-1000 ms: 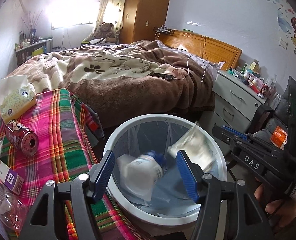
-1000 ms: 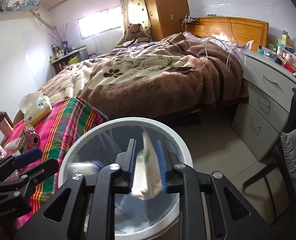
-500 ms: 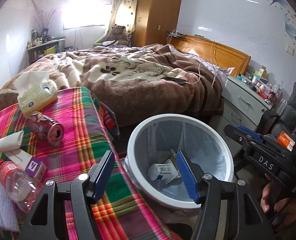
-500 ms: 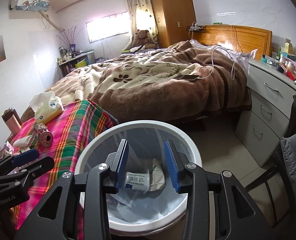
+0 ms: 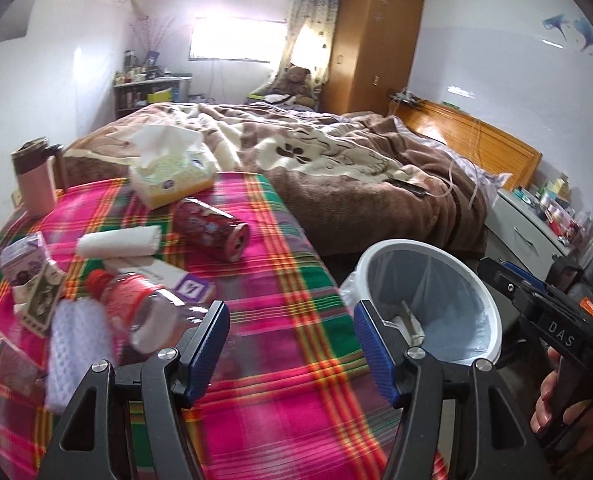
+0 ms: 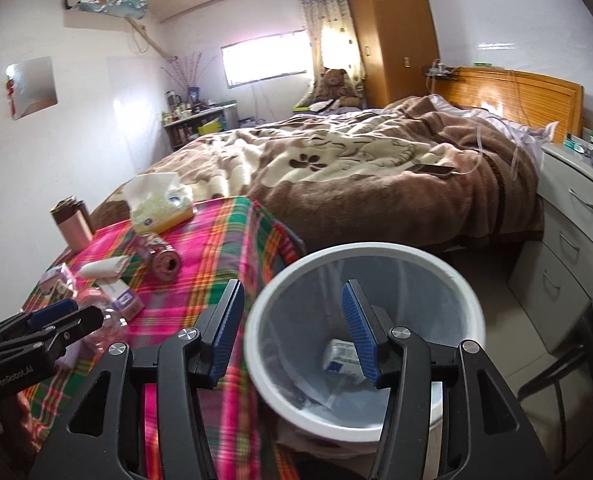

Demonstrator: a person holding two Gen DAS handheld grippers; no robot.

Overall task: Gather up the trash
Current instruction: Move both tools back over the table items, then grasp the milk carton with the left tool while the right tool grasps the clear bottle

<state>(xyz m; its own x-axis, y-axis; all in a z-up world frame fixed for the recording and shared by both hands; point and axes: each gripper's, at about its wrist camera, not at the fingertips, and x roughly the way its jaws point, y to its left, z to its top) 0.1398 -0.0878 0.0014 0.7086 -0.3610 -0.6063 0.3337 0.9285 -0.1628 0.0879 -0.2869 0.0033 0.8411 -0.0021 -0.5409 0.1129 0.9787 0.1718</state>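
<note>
A white bin (image 5: 492,308) (image 6: 462,280) with a clear liner stands beside the plaid-covered table (image 5: 280,312) (image 6: 212,236). A white bottle (image 6: 338,354) and a crumpled wrapper lie inside it. My left gripper (image 5: 292,344) hovers open and empty over the table's near edge. On the table lie a red can (image 5: 212,228) (image 6: 162,260), a clear plastic bottle with a red cap (image 5: 136,312), a white paper roll (image 5: 118,240) and a purple-ended box (image 5: 184,286). Above the bin's left rim my right gripper (image 6: 292,332) holds nothing, and its jaws are opening.
A tissue box (image 5: 172,172), a pink mug (image 5: 36,180), a small purple carton (image 5: 22,260) and a white mesh sleeve (image 5: 78,344) share the table. Behind is a bed (image 5: 336,168); drawers (image 6: 576,240) stand at the right. A hand (image 5: 552,404) holds the right gripper.
The right gripper let the white wrapper fall into the bin and opened wider. The left gripper swung left, from over the bin to over the table. A bottle settled at the bin's bottom.
</note>
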